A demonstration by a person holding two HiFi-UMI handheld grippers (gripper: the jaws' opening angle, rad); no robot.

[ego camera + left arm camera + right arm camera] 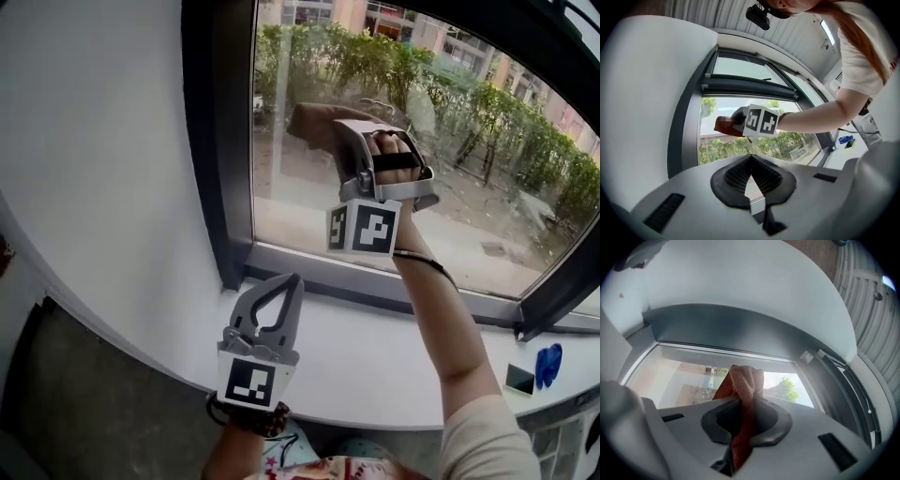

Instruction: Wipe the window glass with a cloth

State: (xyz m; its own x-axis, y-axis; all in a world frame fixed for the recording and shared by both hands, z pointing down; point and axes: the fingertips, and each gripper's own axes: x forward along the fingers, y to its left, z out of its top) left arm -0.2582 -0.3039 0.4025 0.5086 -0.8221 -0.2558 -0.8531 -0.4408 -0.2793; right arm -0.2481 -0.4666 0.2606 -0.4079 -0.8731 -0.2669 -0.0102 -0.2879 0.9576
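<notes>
Window glass (469, 187) fills most of my head view: 1 pane in a dark frame (220, 141), with a white sill (375, 356) under it. I've got 2 grippers up. The right gripper (746, 403) is clamped on the cloth (309, 120), the only one I see. It's reddish-brown w/ a nubby towel weave, bunched, sticking out past the jaw tips and up against the upper-left part of the pane. The left gripper (286, 284) has its jaws together w/ nothing between them, and it hovers over the sill near the frame's lower-left corner. At far right on the sill are 1 small blue item (548, 364) and 1 dark flat item (519, 379); can't tell what they are.
</notes>
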